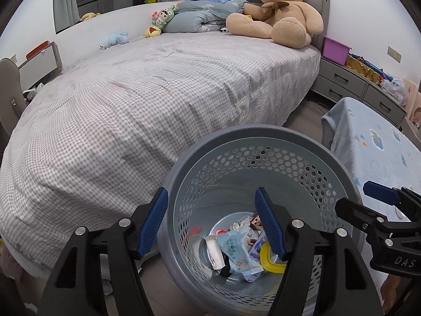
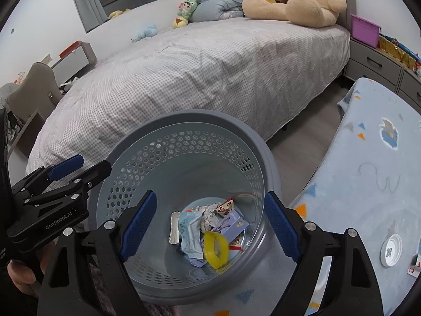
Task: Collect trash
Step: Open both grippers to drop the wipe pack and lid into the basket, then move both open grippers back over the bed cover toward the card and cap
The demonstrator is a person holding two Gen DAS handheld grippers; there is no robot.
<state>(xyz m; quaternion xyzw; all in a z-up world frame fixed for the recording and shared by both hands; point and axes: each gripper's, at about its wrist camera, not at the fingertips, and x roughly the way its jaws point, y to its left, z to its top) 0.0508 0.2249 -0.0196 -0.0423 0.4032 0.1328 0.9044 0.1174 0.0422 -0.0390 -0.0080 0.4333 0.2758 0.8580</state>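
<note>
A grey perforated waste basket (image 1: 263, 134) stands on the floor between the bed and a blue-blanketed table; it also shows in the right wrist view (image 2: 184, 117). Inside lie several pieces of trash: a blue wet-wipe pack (image 1: 236, 250), a white tube (image 1: 214, 250), a yellow ring (image 2: 215, 248) that looks blurred, a purple carton (image 2: 234, 222) and crumpled wrappers. My left gripper (image 1: 211, 223) is open and empty above the basket's left rim. My right gripper (image 2: 210, 226) is open and empty over the basket mouth. Each gripper shows in the other's view, the right gripper (image 1: 368, 205) and the left gripper (image 2: 79, 168).
A bed (image 1: 158, 92) with a checked sheet, a large teddy bear (image 1: 279, 10) and small plush toys lies behind the basket. The blue blanket table (image 2: 368, 171) at right holds a white lid (image 2: 392, 250). Grey drawers (image 1: 355, 84) stand at the far right.
</note>
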